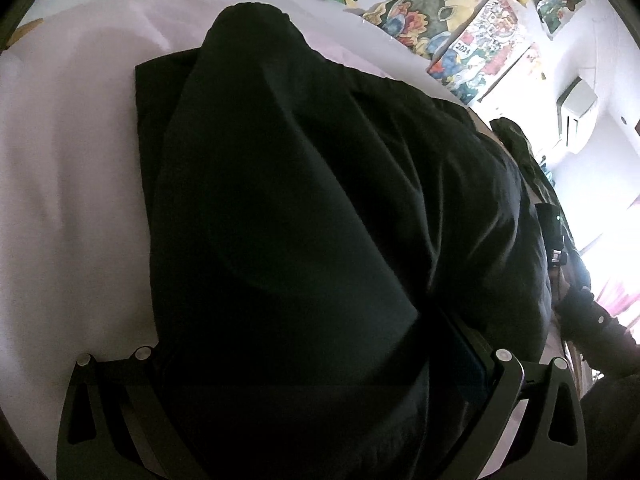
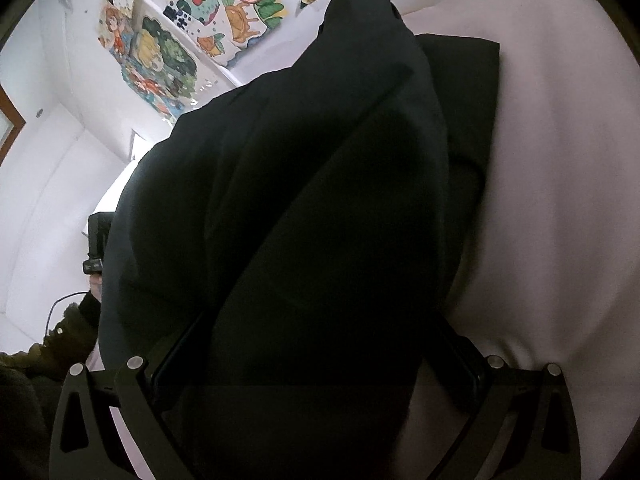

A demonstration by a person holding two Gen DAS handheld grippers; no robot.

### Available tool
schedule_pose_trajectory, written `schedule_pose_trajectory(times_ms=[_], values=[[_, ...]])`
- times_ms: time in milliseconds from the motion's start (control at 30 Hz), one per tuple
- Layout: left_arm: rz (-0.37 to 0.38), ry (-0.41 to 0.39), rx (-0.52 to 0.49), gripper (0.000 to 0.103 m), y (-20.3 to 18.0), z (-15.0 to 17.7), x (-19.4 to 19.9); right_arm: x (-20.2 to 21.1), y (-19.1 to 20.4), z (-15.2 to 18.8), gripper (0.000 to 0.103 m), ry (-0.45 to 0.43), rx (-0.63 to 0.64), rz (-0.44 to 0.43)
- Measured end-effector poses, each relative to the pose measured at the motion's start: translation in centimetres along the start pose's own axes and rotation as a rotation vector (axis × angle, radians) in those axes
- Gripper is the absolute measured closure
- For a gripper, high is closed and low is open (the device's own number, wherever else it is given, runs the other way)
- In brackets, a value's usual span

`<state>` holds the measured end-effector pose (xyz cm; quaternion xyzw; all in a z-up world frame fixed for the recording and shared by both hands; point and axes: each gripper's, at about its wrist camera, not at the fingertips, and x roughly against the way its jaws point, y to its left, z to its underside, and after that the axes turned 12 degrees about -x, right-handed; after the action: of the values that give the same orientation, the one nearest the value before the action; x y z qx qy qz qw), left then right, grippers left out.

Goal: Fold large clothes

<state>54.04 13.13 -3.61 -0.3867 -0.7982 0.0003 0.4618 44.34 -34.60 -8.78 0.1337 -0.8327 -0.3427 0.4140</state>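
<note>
A large black garment (image 1: pixel 304 208) fills most of both wrist views, draped over a pale pink-white sheet (image 1: pixel 68 184) that covers the surface beneath it. It is not clear whether that surface is a bed or something else. In the left wrist view the cloth rises in a rounded hump toward the far end, and a flatter, squared layer of the same dark cloth lies on the sheet to the left of the hump. Soft creases run down the cloth toward the camera.

The left gripper (image 1: pixel 320 364) is almost buried in the fabric. The cloth runs down between its two fingers and hides their tips, so the jaws look closed on a fold of the garment, though how tightly cannot be told. The right gripper (image 2: pixel 316 360) shows the same: black cloth passes between its fingers and covers the space between them, with the jaws seemingly pinching the garment's near edge.

In the right wrist view the garment (image 2: pixel 320 184) stands up in a long ridge that runs away from the camera, with a flat corner lying on the sheet (image 2: pixel 560 184) to its right. Colourful paintings (image 2: pixel 240 4) of fruit and figures hang on the white wall behind. At the left edge of that view a dark sleeve (image 2: pixel 76 332) and part of the other gripper's body show. A wall-mounted air conditioner (image 1: pixel 576 108) appears at the right of the left wrist view.
</note>
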Motion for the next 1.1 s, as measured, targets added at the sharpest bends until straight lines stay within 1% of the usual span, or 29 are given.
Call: schedule_pose_trajectory(times_ms=[167,267,333,400,433,500,533,567,600,633,700,733,800,833,867,900,967,1033,1100], values=[[-0.010,0.014,0.004,0.001,-0.2,-0.4,-0.1,-0.1,0.7,0.0,0.000,-0.003,0.013,0.052],[-0.013,0.020,0.006,0.001,-0.4,-0.5,-0.3,-0.1,0.8,0.1,0.002,-0.001,0.012,0.059],[-0.015,0.021,0.011,0.001,-0.6,-0.7,-0.4,0.1,0.8,0.2,0.011,-0.002,0.006,0.035],[-0.020,0.022,0.025,0.004,-0.5,-0.7,-0.4,0.3,0.6,0.4,0.021,-0.009,-0.003,0.016],[-0.033,0.018,0.041,0.005,-0.5,-0.7,-0.3,0.5,0.5,0.5,0.024,-0.014,-0.004,0.008],[-0.067,0.002,0.066,0.014,-1.1,-0.9,-0.1,0.9,0.5,0.7,0.035,-0.028,-0.002,-0.001],[-0.081,-0.002,0.068,0.017,-1.3,-0.9,0.0,1.0,0.5,0.7,0.037,-0.034,-0.005,-0.007],[-0.099,-0.009,0.073,0.024,-1.6,-0.9,0.1,1.1,0.5,0.8,0.042,-0.040,-0.009,-0.010],[-0.110,-0.013,0.076,0.031,-1.9,-1.0,0.1,1.0,0.7,0.8,0.044,-0.043,-0.010,-0.007],[-0.127,-0.019,0.079,0.035,-2.3,-1.1,0.2,1.0,0.8,0.8,0.045,-0.046,-0.007,-0.001],[-0.165,-0.026,0.092,0.050,-2.9,-1.3,0.4,1.0,1.2,0.9,0.051,-0.052,-0.005,0.019],[-0.186,-0.030,0.098,0.055,-3.3,-1.5,0.5,0.9,1.5,0.8,0.053,-0.056,-0.006,0.027],[-0.238,-0.031,0.081,0.070,-4.7,-2.2,0.8,1.3,2.2,1.0,0.062,-0.073,-0.006,0.055],[-0.263,-0.029,0.067,0.073,-5.6,-2.5,0.8,1.7,2.6,1.1,0.065,-0.083,-0.004,0.066],[-0.286,-0.028,0.053,0.078,-6.3,-2.8,0.9,2.2,3.0,1.2,0.070,-0.096,-0.005,0.070],[-0.304,-0.031,0.044,0.082,-7.1,-3.1,1.3,2.7,3.4,1.3,0.074,-0.108,-0.009,0.070],[-0.307,-0.052,0.039,0.084,-8.4,-3.2,2.3,3.9,3.9,1.7,0.076,-0.135,-0.025,0.066],[-0.302,-0.070,0.024,0.085,-9.5,-3.0,3.5,4.6,4.6,2.1,0.077,-0.153,-0.039,0.069],[-0.308,-0.078,0.001,0.085,-10.9,-2.8,4.7,5.7,5.4,2.9,0.080,-0.169,-0.050,0.050]])
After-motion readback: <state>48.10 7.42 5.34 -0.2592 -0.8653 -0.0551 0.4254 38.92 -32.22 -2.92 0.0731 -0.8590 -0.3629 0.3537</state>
